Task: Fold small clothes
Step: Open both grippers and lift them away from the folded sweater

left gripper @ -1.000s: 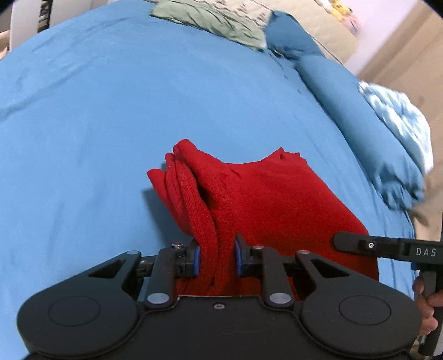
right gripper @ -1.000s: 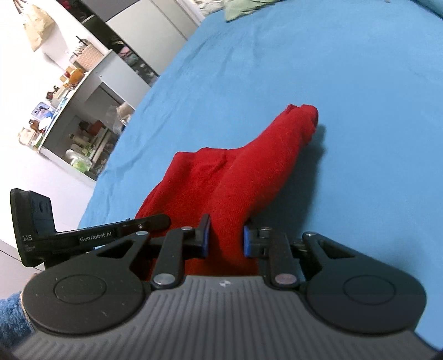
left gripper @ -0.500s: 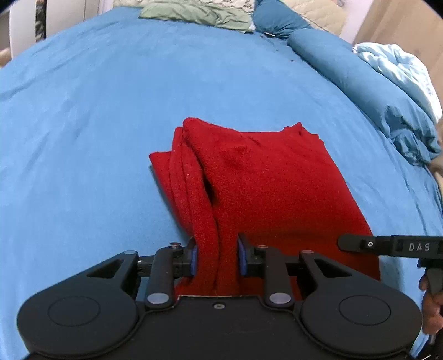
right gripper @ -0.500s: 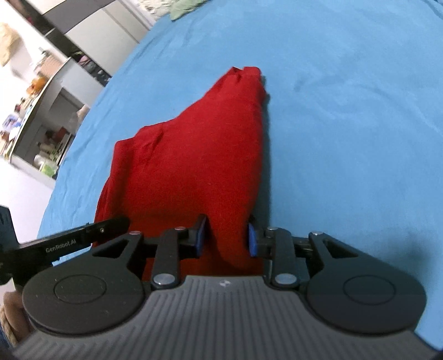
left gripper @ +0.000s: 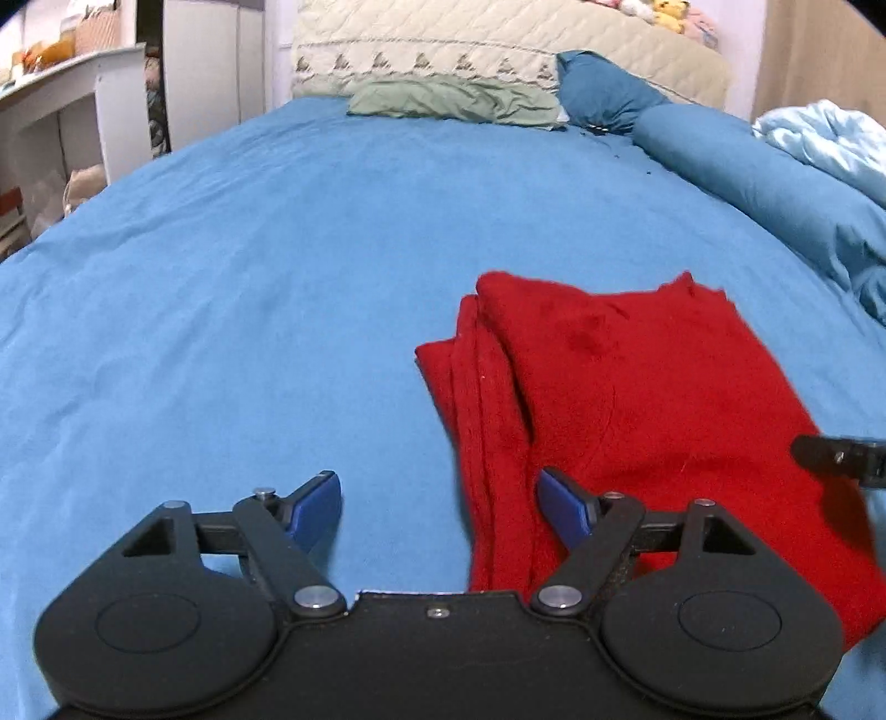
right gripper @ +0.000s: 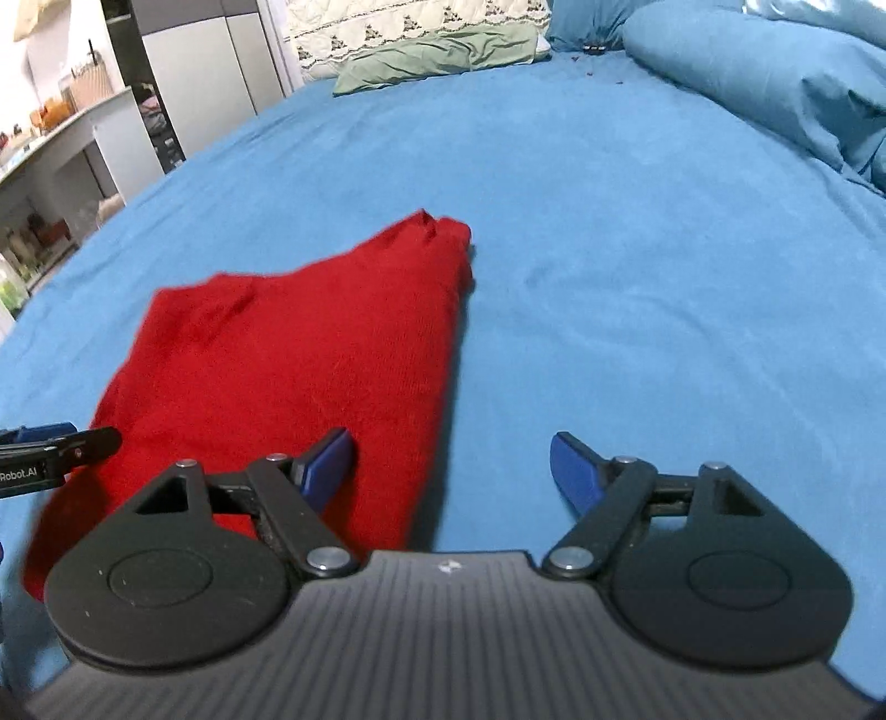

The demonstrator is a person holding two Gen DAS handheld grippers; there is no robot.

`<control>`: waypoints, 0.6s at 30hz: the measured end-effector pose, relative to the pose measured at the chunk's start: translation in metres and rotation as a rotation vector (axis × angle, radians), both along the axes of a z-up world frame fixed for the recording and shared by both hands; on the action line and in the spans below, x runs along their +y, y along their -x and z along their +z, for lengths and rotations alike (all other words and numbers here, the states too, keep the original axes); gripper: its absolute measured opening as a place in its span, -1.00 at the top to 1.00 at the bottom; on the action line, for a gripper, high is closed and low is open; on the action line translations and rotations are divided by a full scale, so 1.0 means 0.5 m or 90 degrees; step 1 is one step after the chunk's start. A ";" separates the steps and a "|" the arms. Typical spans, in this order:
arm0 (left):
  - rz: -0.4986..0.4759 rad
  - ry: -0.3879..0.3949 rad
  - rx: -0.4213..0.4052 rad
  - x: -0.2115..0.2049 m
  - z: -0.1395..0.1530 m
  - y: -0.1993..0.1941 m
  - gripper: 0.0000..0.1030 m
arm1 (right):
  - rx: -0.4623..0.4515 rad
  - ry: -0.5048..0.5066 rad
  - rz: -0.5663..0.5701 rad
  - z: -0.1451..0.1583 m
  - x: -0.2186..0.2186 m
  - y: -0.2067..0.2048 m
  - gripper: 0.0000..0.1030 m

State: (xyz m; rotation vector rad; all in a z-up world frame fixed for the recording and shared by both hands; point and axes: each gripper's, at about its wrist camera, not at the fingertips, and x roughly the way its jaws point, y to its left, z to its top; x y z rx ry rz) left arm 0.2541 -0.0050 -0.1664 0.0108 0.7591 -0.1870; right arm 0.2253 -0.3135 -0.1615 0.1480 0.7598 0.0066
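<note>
A folded red garment [left gripper: 637, 399] is lying flat on the blue bedsheet [left gripper: 249, 277], toward the near side of the bed, its layered edge showing as stacked folds along its left side in the left wrist view. The left gripper [left gripper: 440, 512] is hovering low over that near left edge with its jaws standing wide; they have just been opening, and the blue pads are no longer pressing on the cloth, though the folded edge is lying between them, close to the right-hand pad. The right gripper [right gripper: 451, 465] is sitting over the garment's opposite near corner, its jaws likewise spread wide after just opening, with the red cloth under the left pad and bare sheet under the right one, so it is gripping nothing. Each gripper's fingertip is poking into the edge of the other's view. At the head of the bed a green pillow [left gripper: 454, 102] is resting against a cream quilted headboard [left gripper: 498, 50], and a rolled blue duvet [left gripper: 775, 194] is running along the right side. White shelving [right gripper: 66, 160] is standing beside the bed on the left.
</note>
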 end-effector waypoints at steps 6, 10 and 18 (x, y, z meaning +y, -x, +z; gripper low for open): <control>0.007 -0.020 -0.028 -0.006 0.091 0.039 -0.54 | -0.039 -0.006 -0.009 0.071 -0.002 0.057 -0.81; 0.010 0.002 -0.061 0.008 0.230 0.104 -0.57 | -0.085 0.022 -0.017 0.207 0.015 0.141 -0.83; 0.006 0.022 -0.118 0.026 0.410 0.287 -1.00 | -0.115 0.072 -0.036 0.428 0.053 0.341 -1.00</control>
